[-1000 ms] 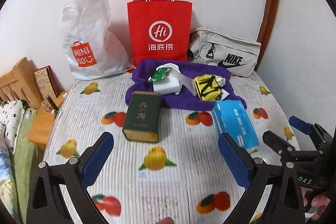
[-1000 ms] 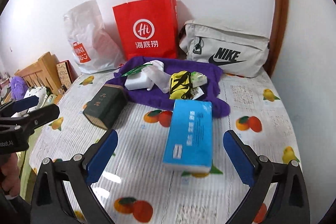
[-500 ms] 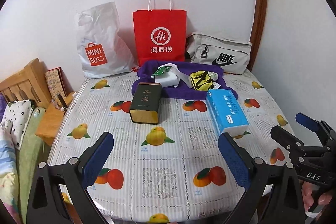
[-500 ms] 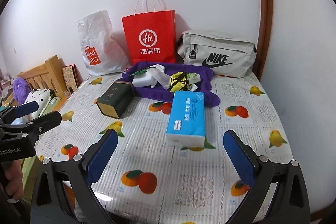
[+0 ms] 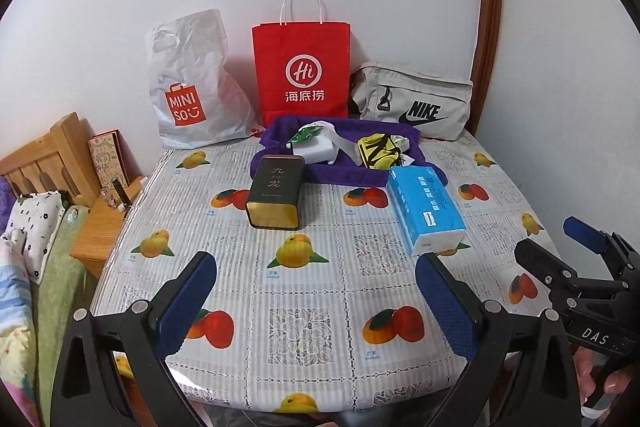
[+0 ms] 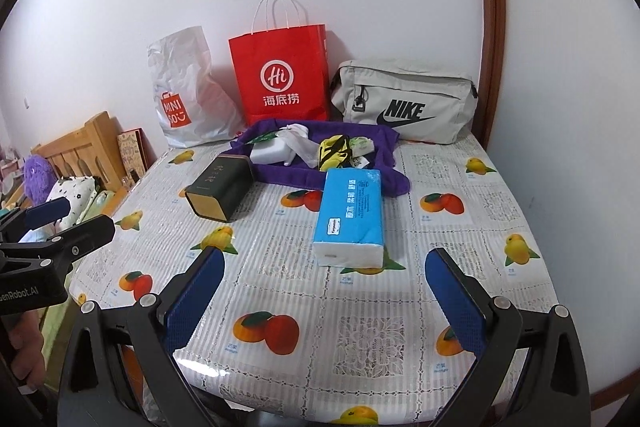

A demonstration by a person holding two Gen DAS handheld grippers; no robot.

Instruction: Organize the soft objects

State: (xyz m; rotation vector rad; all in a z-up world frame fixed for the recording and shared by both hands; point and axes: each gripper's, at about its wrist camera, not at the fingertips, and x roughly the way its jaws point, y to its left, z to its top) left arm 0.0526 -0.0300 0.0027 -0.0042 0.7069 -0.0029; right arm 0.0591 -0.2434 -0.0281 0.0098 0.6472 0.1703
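Left tool [image 5: 316, 303]: mine, held wide apart and empty, low over the near edge of the bench [image 5: 308, 327].
Right tool [image 6: 326, 301]: likewise spread and holding nothing; seen from the left view at 3 o'clock.
Tissue pack [image 6: 349, 215]: soft blue pack lying flat on the bench, just ahead of my right tool at 12 o'clock; its long axis runs near to far, the white end facing me, the far end touching the purple cloth.
Purple cloth [image 5: 352, 175]: spread at the far middle of the bench, carrying a white packet [image 5: 314, 149], a yellow-and-black bundle [image 5: 378, 151] and crumpled white plastic; no tidy order among them.
Tea tin [image 5: 276, 191]: dark, rigid, on its side at 11 o'clock from the pack, gold end towards me.
Bags: white plastic bag [image 5: 188, 87], red paper bag [image 5: 302, 71] and grey pouch [image 5: 412, 107] stand along the wall at 12 o'clock.
Step in hand: I judge both tools stand back from the things; this fits either a pause before gathering or a withdrawal afterwards.
Next move: any grasp of the pack would need closing across its short width, gently, since it will squash.
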